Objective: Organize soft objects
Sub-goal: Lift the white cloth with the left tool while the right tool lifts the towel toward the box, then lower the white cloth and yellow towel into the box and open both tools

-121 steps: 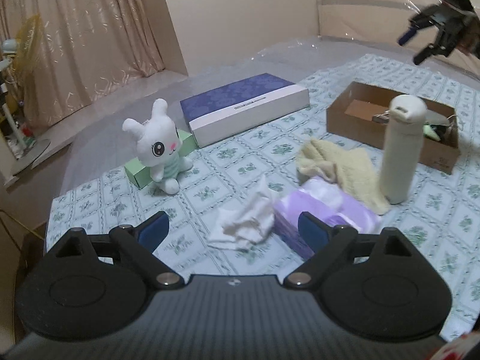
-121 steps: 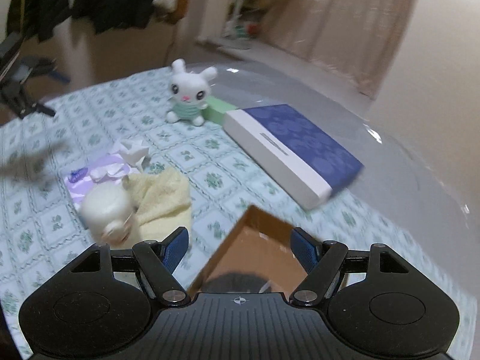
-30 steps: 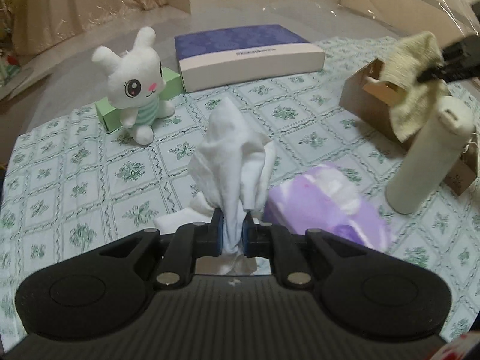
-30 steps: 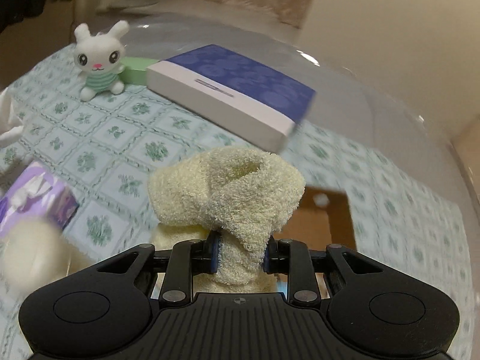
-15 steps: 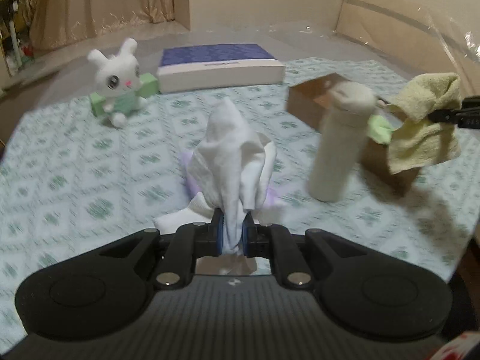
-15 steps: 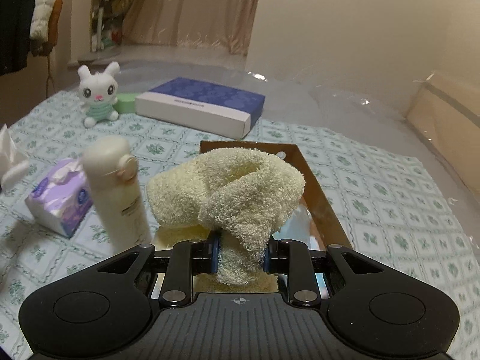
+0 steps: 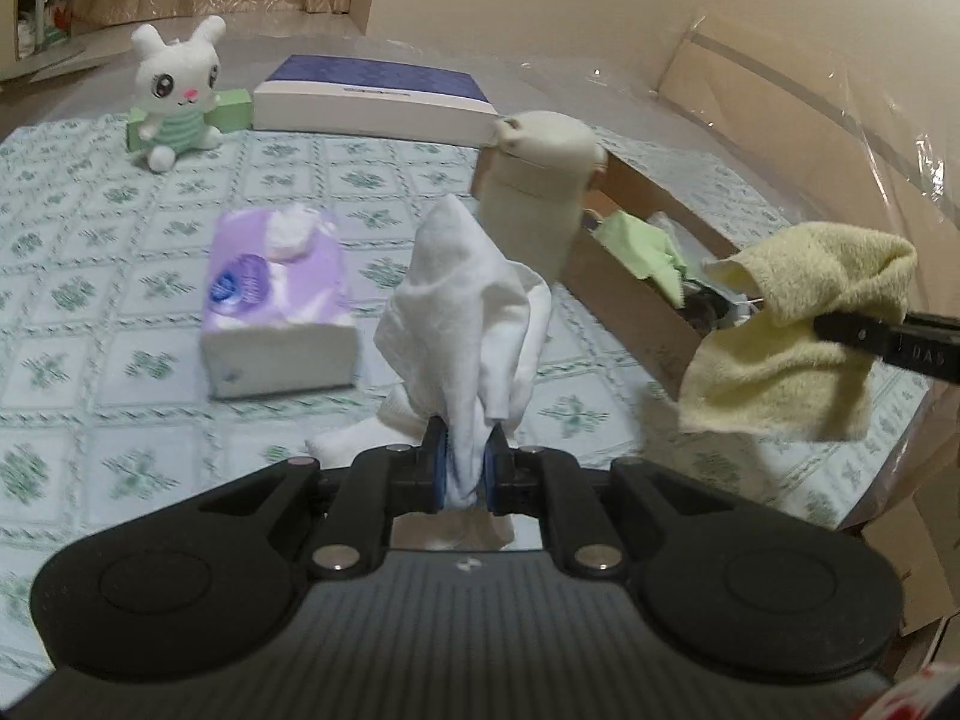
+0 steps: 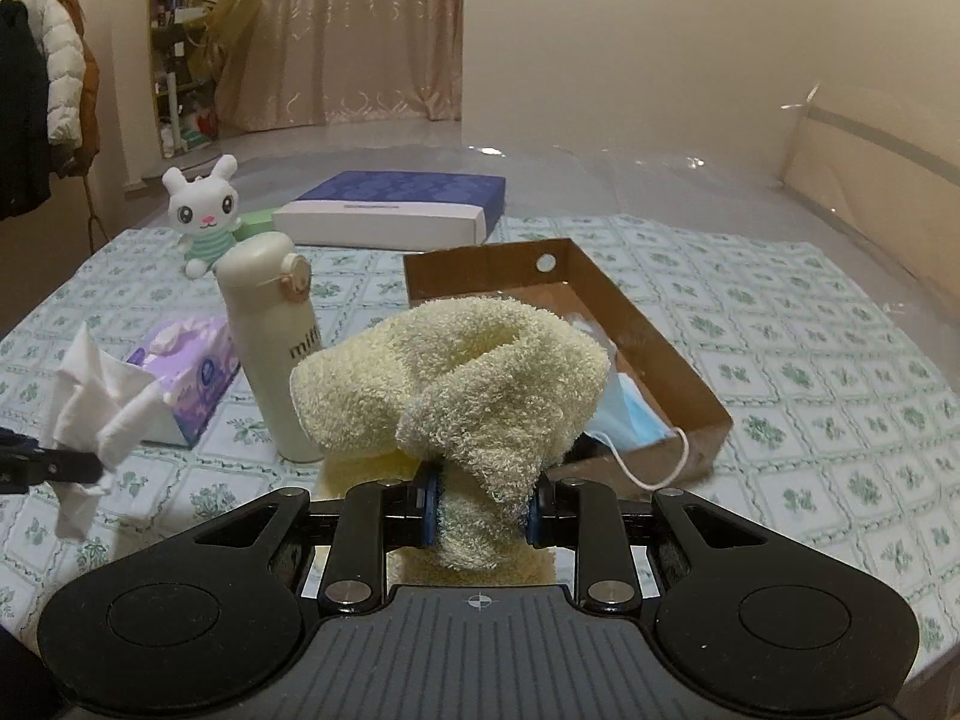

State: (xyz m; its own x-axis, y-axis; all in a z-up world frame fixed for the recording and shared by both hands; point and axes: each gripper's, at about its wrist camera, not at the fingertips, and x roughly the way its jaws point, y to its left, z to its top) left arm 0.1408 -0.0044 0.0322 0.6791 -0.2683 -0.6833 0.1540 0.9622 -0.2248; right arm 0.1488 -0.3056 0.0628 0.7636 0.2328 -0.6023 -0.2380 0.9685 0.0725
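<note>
Pinching a white cloth [image 7: 474,312] between blue pads, left gripper [image 7: 465,471] nearly pressed together, cloth bunched upward above the jaws and trailing below them, lifted off the patterned bedspread [image 7: 120,324]. Seen from the right wrist camera as the same white cloth [image 8: 99,396] hanging at the far left, clear of the surface. Clamped on a pale yellow towel [image 8: 456,396], right gripper [image 8: 480,510] with jaws partly closed around a thick fold, towel rolled over the fingertips and raised. Appearing in the left wrist view too, yellow towel [image 7: 798,330] draped from the dark finger at the right edge, near the front corner of the cardboard box [image 7: 636,306].

Standing upright just beside the box, a cream bottle [image 8: 273,348]. Lying beside the bottle, a purple tissue pack [image 7: 273,294]. Holding a blue face mask [image 8: 630,414] with its ear loop over the near wall, and a green cloth [image 7: 642,246], the open box [image 8: 660,348]. Sitting farther back, a white plush bunny [image 7: 174,90] against a small green box [image 7: 231,111], next to a flat blue-and-white box [image 7: 372,96].
</note>
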